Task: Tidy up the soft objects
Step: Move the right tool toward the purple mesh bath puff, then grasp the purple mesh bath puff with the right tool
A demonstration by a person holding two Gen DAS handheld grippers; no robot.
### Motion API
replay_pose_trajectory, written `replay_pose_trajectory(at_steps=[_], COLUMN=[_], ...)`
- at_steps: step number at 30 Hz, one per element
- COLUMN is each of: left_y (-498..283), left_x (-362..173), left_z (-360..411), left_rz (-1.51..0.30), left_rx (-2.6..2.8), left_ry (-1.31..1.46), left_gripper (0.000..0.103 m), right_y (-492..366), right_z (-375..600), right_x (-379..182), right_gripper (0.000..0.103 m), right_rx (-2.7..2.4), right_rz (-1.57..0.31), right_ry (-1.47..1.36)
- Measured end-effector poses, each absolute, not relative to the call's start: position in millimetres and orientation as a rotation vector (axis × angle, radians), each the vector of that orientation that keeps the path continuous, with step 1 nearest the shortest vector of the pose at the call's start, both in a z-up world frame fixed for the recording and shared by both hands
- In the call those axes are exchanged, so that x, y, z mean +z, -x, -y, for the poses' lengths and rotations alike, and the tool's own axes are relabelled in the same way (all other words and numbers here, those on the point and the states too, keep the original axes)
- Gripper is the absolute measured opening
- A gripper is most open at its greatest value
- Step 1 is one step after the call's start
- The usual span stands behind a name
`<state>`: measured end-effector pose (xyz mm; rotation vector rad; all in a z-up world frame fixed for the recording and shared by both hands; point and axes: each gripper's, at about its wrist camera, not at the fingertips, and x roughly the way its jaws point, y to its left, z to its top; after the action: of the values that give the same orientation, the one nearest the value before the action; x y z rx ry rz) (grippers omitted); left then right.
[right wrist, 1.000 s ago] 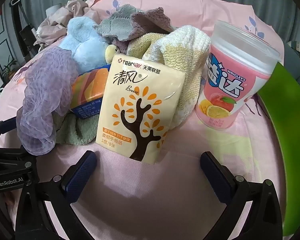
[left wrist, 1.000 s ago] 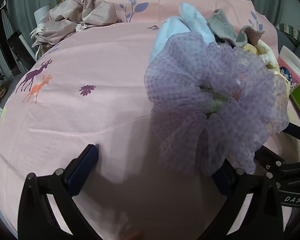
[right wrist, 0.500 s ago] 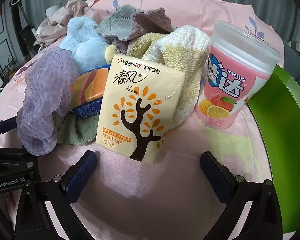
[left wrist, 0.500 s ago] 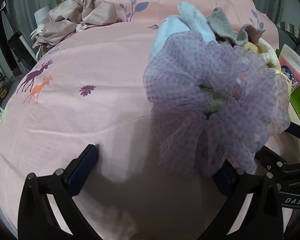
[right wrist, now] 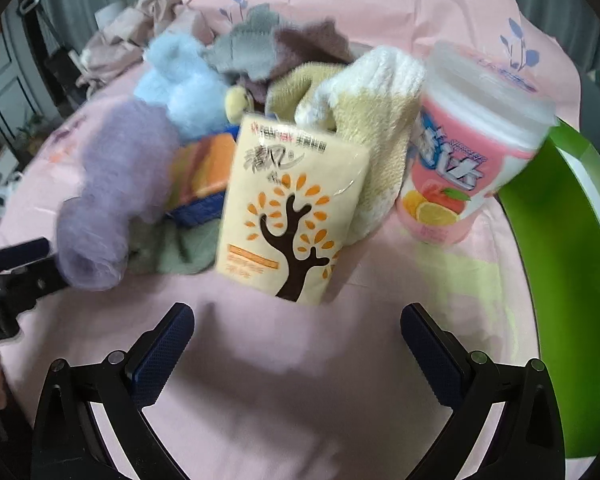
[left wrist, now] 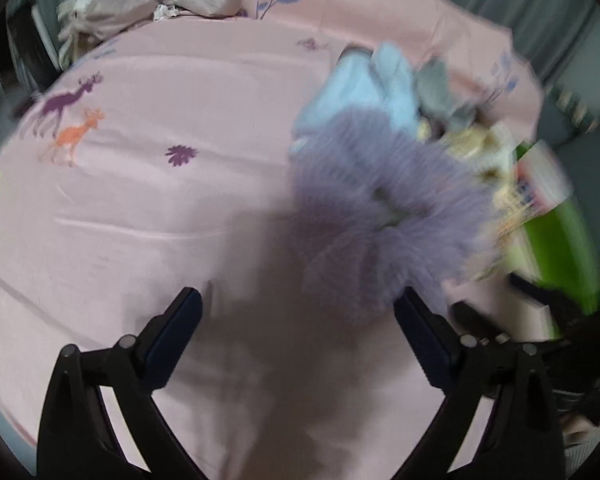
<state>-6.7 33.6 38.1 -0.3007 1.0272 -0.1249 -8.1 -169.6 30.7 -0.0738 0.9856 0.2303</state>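
Note:
A purple mesh bath pouf (left wrist: pixel 380 208) lies on the pink bedsheet (left wrist: pixel 160 208), just past the right finger of my left gripper (left wrist: pixel 296 298). That gripper's jaws are closing, still wide, with only sheet between them. Behind the pouf sit a light blue plush (left wrist: pixel 364 84) and a grey cloth (left wrist: pixel 440 88). My right gripper (right wrist: pixel 298 314) is open over bare sheet in front of a yellow tissue pack (right wrist: pixel 292 216). Around the pack are the pouf (right wrist: pixel 112 200), a green cloth (right wrist: pixel 180 248), a yellow-white towel (right wrist: pixel 372 112) and the blue plush (right wrist: pixel 180 84).
A pink lidded gum tub (right wrist: pixel 468 148) stands right of the towel, beside a green panel (right wrist: pixel 572 280) at the bed's right edge. An orange and blue pack (right wrist: pixel 200 176) lies under the pile. Crumpled beige fabric (left wrist: pixel 148 4) lies at the far left of the bed.
The left gripper has lifted and drawn back from the pouf, which now looks smaller and blurred, and its jaws stand slightly narrower. The right view has barely shifted.

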Motion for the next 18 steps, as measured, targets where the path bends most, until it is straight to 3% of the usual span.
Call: replay_pose_trajectory(at_steps=[14, 18], left_y=[8.0, 5.4], left_x=[52.6, 51.8], left_z=[-42.4, -43.5], left_rz=[-0.958, -0.953], left_rx=[-0.117, -0.116], left_ry=[0.371, 0.351], left_gripper=[0.078, 0.075], right_y=[9.0, -8.9], right_z=[139.9, 124.6], right_x=[140.1, 140.7], right_gripper=[0.103, 0.093], right_rx=[0.306, 0.324], right_rz=[-0.794, -0.838], right_ry=[-0.014, -0.069])
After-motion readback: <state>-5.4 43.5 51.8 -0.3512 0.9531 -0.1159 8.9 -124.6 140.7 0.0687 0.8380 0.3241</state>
